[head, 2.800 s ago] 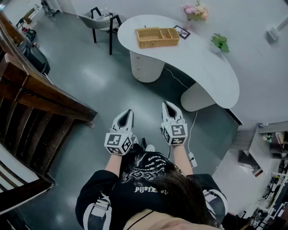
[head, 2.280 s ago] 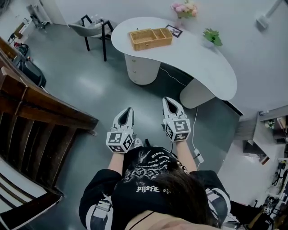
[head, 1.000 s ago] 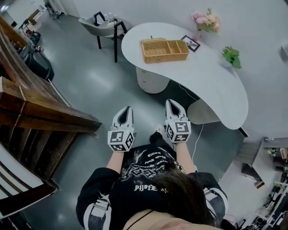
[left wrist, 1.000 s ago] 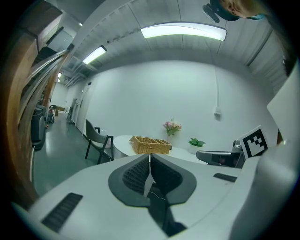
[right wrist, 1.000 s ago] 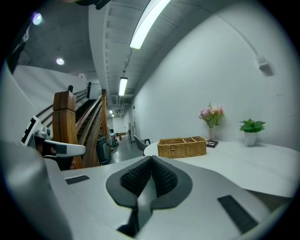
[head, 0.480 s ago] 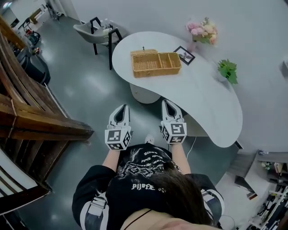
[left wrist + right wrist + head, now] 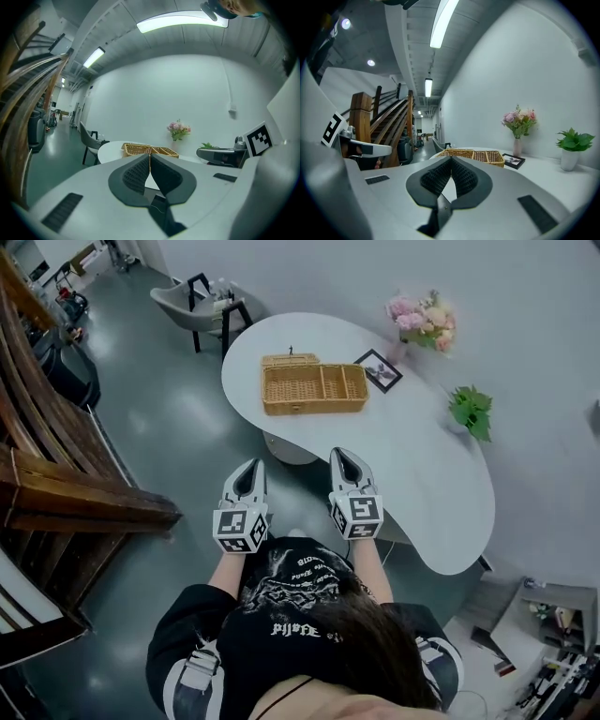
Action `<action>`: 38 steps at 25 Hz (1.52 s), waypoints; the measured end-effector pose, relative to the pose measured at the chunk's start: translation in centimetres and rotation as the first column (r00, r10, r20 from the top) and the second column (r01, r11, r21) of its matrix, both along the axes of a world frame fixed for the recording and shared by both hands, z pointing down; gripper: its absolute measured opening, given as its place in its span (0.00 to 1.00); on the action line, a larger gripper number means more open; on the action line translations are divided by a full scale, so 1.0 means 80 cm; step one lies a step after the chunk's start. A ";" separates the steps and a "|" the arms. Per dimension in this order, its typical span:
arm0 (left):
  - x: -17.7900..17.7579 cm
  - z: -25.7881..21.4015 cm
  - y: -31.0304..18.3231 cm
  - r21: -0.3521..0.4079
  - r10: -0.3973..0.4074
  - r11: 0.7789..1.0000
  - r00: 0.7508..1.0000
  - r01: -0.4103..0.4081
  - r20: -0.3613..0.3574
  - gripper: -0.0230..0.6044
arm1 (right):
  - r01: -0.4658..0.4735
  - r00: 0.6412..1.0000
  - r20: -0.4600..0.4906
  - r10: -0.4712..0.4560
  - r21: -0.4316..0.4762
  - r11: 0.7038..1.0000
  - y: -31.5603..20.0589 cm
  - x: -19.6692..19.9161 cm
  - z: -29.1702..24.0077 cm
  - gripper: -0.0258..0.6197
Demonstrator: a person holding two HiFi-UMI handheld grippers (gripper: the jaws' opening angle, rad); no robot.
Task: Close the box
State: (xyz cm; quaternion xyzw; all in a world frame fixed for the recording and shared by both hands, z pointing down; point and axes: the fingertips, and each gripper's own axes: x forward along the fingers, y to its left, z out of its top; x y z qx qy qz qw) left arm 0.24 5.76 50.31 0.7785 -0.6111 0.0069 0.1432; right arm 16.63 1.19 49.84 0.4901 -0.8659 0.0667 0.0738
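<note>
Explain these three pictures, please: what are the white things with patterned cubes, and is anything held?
No robot here: a person carries a white two-jaw tool in each hand, the left hand-held gripper and the right hand-held gripper; the patterned cubes are part of them. One picture looks down from a camera on the person's head; the other two look along each gripper's jaws. Both pairs of jaws are shut, holding nothing. On the curved white table stand an open woven wicker box, a vase of pink flowers, a black-framed picture and a small green potted plant.
</note>
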 end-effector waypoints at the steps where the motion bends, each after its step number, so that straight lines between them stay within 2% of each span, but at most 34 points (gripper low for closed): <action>1: 0.000 0.000 -0.003 -0.003 -0.005 1.000 1.000 0.005 0.002 0.08 | 0.008 1.000 0.001 -0.008 -0.003 1.000 -0.004 0.000 0.000 0.08; 9: -0.012 0.004 -0.034 -0.023 -0.036 0.999 0.999 0.037 0.004 0.08 | 0.049 0.998 0.030 -0.049 -0.024 0.999 -0.036 -0.009 0.000 0.08; 13: -0.019 0.005 -0.061 -0.020 -0.029 0.999 1.000 0.029 -0.004 0.08 | 0.029 0.999 0.029 -0.028 -0.021 0.999 -0.063 -0.012 0.001 0.08; 18: -0.040 -0.004 -0.108 -0.013 -0.031 0.999 1.000 0.031 0.000 0.08 | -0.009 0.997 0.076 0.010 0.000 1.000 -0.103 -0.021 -0.015 0.08; 24: -0.063 -0.004 -0.175 -0.021 -0.001 1.000 1.000 0.000 -0.016 0.08 | -0.042 0.998 0.041 0.042 -0.008 0.999 -0.160 -0.040 -0.017 0.08; 27: -0.076 -0.002 -0.212 -0.025 0.006 1.000 1.000 -0.007 -0.031 0.08 | -0.057 0.995 0.083 0.061 -0.042 0.997 -0.192 -0.048 -0.015 0.08; 31: -0.099 0.001 -0.254 -0.035 0.002 0.999 0.999 -0.003 -0.039 0.08 | -0.077 0.996 0.038 0.080 -0.065 0.995 -0.227 -0.065 -0.014 0.08; 38: -0.120 0.001 -0.330 -0.030 0.080 0.996 0.996 -0.081 -0.049 0.08 | -0.140 0.989 0.029 0.146 -0.146 0.979 -0.297 -0.082 -0.012 0.08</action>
